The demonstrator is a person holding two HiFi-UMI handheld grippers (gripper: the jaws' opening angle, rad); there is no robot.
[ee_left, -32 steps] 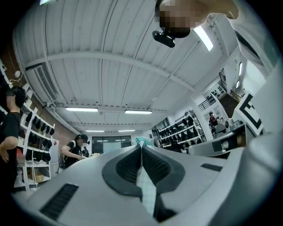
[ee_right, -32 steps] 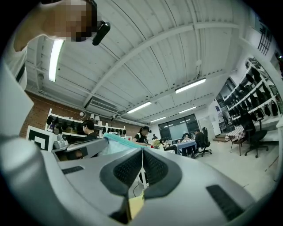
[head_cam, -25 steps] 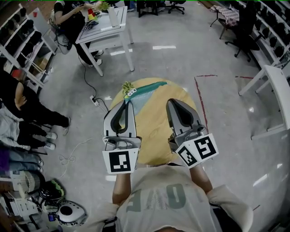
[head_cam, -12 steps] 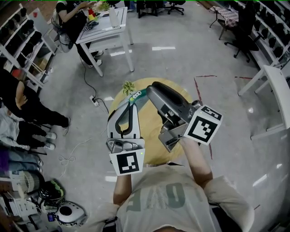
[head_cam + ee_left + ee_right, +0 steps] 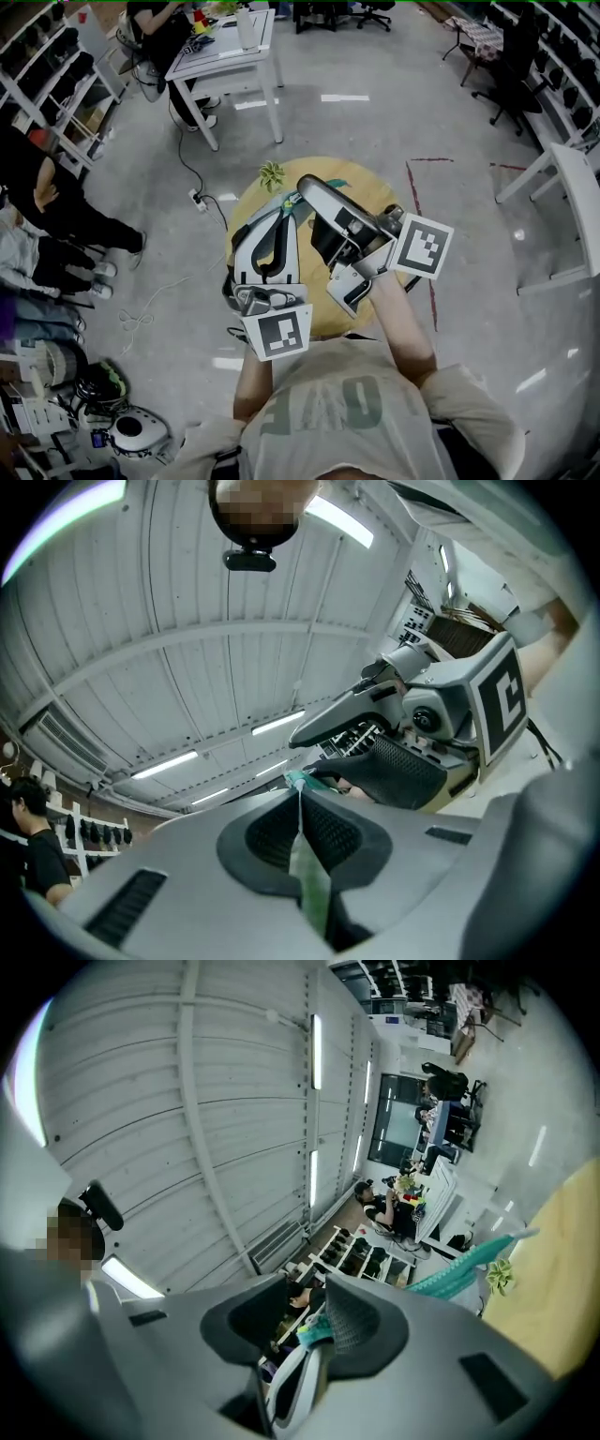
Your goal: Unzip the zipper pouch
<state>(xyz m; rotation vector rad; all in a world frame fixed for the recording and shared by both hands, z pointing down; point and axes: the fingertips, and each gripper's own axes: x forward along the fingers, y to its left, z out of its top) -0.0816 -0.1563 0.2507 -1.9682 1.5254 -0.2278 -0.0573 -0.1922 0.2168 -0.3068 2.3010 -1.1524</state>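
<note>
A teal zipper pouch (image 5: pixel 330 180) with a green leafy charm (image 5: pixel 272 174) stretches over the round wooden table (image 5: pixel 375 197). My left gripper (image 5: pixel 284 210) is shut on the pouch's near end. In the left gripper view the thin green fabric (image 5: pixel 309 883) is pinched between its pads (image 5: pixel 300 803). My right gripper (image 5: pixel 307 201), rolled on its side, reaches across to that same end (image 5: pixel 305 759). Its jaws have just been closing but stand apart (image 5: pixel 300 1321), with a small teal bit of the pouch between them, beside one pad. The rest of the pouch (image 5: pixel 459 1277) trails towards the table.
A white table (image 5: pixel 225 47) with a seated person stands at the back left. People (image 5: pixel 47 206) stand at the left by shelves. A power strip with cable (image 5: pixel 197 200) lies on the floor. A white desk (image 5: pixel 562 187) and chairs stand on the right.
The right gripper has rolled onto its side and swung left, up to the pouch end held by the left gripper; its jaws have come apart. The left gripper has rolled a little.
</note>
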